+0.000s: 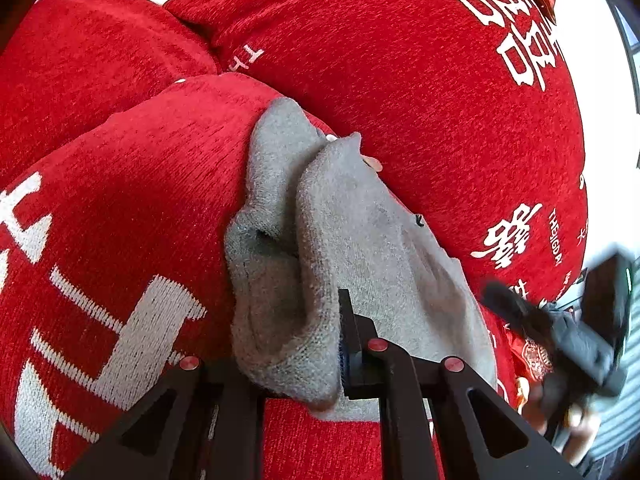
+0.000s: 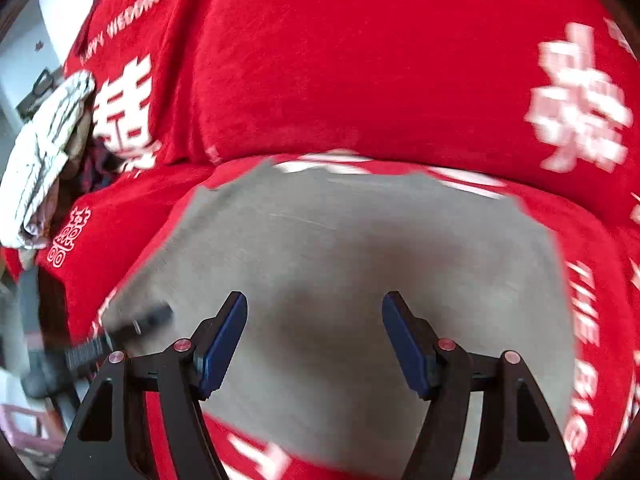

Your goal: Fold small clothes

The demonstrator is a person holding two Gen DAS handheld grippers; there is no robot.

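Grey knit fabric is being pinched at its near edge by the left gripper [image 1: 340, 356], whose jaws are closed on a bunched fold of the small grey garment [image 1: 320, 240], so that the cloth is being lifted into ridges between the black fingers. Only one inner finger [image 1: 352, 336] is being shown clearly in the left wrist view; the other is being hidden by the gathered cloth. The garment is being carried by a red cushion cover [image 1: 120, 184] printed with white characters, and is lying along the cushion's rounded edge, close to the seam where a second red cushion [image 1: 400, 80] is rising behind it. In the right wrist view, the same garment [image 2: 340, 248] is being seen spread flat and blurred across the front of the seat cushion, reaching towards its near edge. The right gripper [image 2: 315, 340] is being held above that cloth with its jaws standing apart and nothing between the blue pads [image 2: 224, 344]. The right gripper is also being glimpsed, blurred, at the right edge of the left wrist view, with part of a hand [image 1: 576, 420] beneath it. A pale striped bundle of cloth [image 2: 44, 160] is being shown resting at the far left end of the cushions.
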